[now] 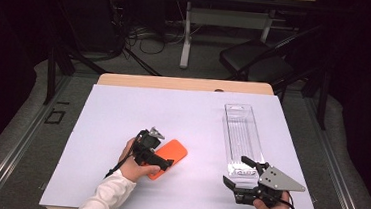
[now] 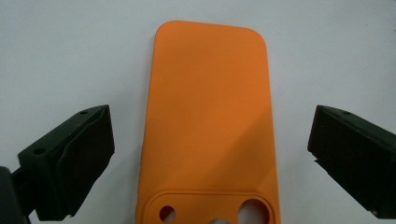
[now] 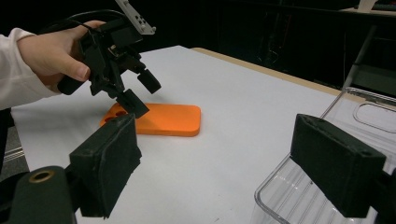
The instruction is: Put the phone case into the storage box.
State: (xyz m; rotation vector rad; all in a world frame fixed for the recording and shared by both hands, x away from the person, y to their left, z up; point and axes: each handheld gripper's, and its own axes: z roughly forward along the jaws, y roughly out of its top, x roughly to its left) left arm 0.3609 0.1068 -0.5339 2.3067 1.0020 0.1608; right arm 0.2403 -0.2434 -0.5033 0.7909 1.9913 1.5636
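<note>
An orange phone case (image 1: 176, 151) lies flat on the white sheet, back up, with its camera cut-outs toward the person. My left gripper (image 1: 161, 158) hovers over the case's near end, open. In the left gripper view its jaws stand wide on either side of the case (image 2: 210, 107) without touching it. My right gripper (image 1: 238, 172) is open at the near end of a long clear plastic tray (image 1: 241, 129). From the right gripper view, the left gripper (image 3: 141, 93) is tilted down just above the case (image 3: 163, 119), and the tray's corner (image 3: 280, 191) sits between my right gripper's (image 3: 215, 140) jaws.
A white sheet (image 1: 172, 113) covers most of the wooden table (image 1: 185, 83). The tray holds nothing. Beyond the table's far edge are a dark chair (image 1: 257, 60), cables on the floor and another table's legs.
</note>
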